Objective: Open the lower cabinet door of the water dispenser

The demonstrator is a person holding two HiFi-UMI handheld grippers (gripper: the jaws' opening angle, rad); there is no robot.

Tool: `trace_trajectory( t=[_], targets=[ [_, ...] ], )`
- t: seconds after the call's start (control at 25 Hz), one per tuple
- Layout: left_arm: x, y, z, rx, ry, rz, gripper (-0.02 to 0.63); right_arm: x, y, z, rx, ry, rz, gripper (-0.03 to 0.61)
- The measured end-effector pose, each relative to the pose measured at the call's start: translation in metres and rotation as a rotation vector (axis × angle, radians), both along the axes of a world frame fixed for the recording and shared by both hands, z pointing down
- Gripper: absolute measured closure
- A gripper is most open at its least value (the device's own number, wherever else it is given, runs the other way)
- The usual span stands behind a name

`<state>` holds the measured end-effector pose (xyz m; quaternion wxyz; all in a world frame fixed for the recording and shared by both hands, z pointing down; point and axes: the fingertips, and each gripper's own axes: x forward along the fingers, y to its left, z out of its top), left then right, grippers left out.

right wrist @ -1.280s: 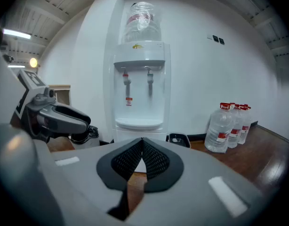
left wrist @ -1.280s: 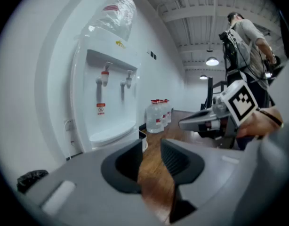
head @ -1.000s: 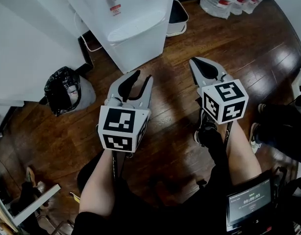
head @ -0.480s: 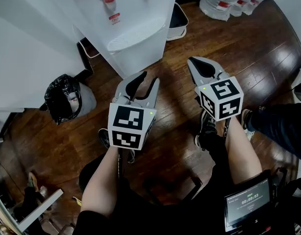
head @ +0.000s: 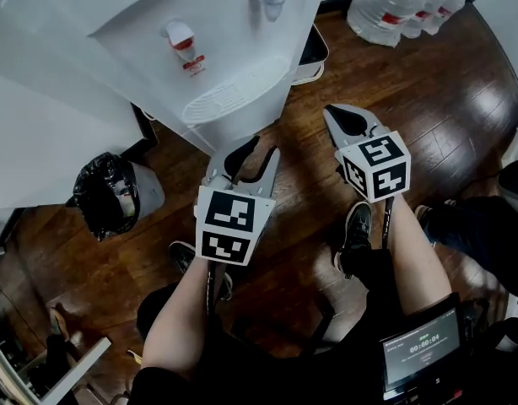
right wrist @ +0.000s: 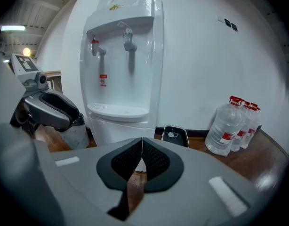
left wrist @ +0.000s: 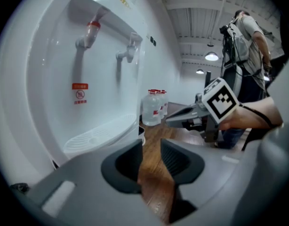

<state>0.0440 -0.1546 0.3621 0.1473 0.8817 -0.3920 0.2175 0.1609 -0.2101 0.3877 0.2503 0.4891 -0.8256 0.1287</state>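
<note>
Left gripper (head: 261,148), mid-frame, gapes empty toward the closed lower cabinet door (right wrist: 117,132), likely readied to grab. Right gripper (head: 333,110) pinched shut, idle.

The left gripper (head: 261,148) is held forward and tilted downward on the left forearm (head: 179,310), its jaws parted with nothing between them. The right gripper (head: 329,110) is held alongside on the right forearm (head: 415,264), its jaws pressed together, empty.

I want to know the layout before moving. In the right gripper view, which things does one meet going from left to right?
left gripper → water dispenser → small white-rimmed container → water bottles
</note>
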Motion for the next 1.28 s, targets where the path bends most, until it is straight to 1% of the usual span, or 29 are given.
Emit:
trace_trajectory(
  t=[0.08,0.2,0.32,0.44,0.52,0.72,0.84,0.88,0.92,0.96,1.0,1.08,1.12,1.16,1.24,1.28],
  targets=[
    [0.005,-0.006,0.009,-0.022,0.000,0.020,0.471,-0.002,-0.014,0.011,0.002,0.026,-0.034,0.574],
    [0.020,-0.007,0.023,-0.069,0.015,0.086,0.469,-0.001,-0.033,0.034,-0.004,0.081,-0.074,0.574],
    [0.032,-0.006,0.034,-0.104,0.002,0.145,0.469,0.000,-0.047,0.060,-0.046,0.098,-0.080,0.574],
    [0.040,-0.006,0.042,-0.123,-0.016,0.178,0.469,-0.003,-0.057,0.081,-0.097,0.114,-0.098,0.574],
    [0.042,-0.010,0.047,-0.133,-0.031,0.181,0.469,-0.010,-0.063,0.090,-0.109,0.138,-0.128,0.574],
    [0.038,-0.024,0.073,-0.173,-0.097,0.151,0.471,-0.021,-0.070,0.118,-0.147,0.207,-0.219,0.574],
    [0.039,-0.030,0.083,-0.207,-0.085,0.133,0.469,-0.021,-0.078,0.131,-0.177,0.202,-0.238,0.572],
    [0.041,-0.031,0.083,-0.217,-0.079,0.129,0.470,-0.021,-0.080,0.136,-0.197,0.194,-0.245,0.550],
    [0.042,-0.031,0.084,-0.225,-0.077,0.129,0.469,-0.020,-0.081,0.143,-0.217,0.192,-0.258,0.485],
    [0.042,-0.030,0.084,-0.231,-0.078,0.132,0.471,-0.018,-0.082,0.150,-0.232,0.199,-0.276,0.447],
    [0.043,-0.029,0.084,-0.235,-0.082,0.138,0.471,-0.018,-0.083,0.155,-0.240,0.212,-0.295,0.424],
    [0.043,-0.026,0.081,-0.243,-0.081,0.149,0.469,-0.018,-0.086,0.158,-0.241,0.234,-0.320,0.420],
    [0.043,-0.025,0.078,-0.244,-0.075,0.153,0.471,-0.018,-0.088,0.158,-0.239,0.232,-0.324,0.419],
    [0.043,-0.025,0.075,-0.244,-0.069,0.155,0.469,-0.018,-0.090,0.158,-0.238,0.217,-0.324,0.401],
    [0.041,-0.025,0.071,-0.239,-0.066,0.153,0.469,-0.022,-0.095,0.159,-0.235,0.163,-0.327,0.315],
    [0.040,-0.026,0.071,-0.237,-0.068,0.151,0.469,-0.026,-0.096,0.159,-0.233,0.140,-0.330,0.283]
  ],
)
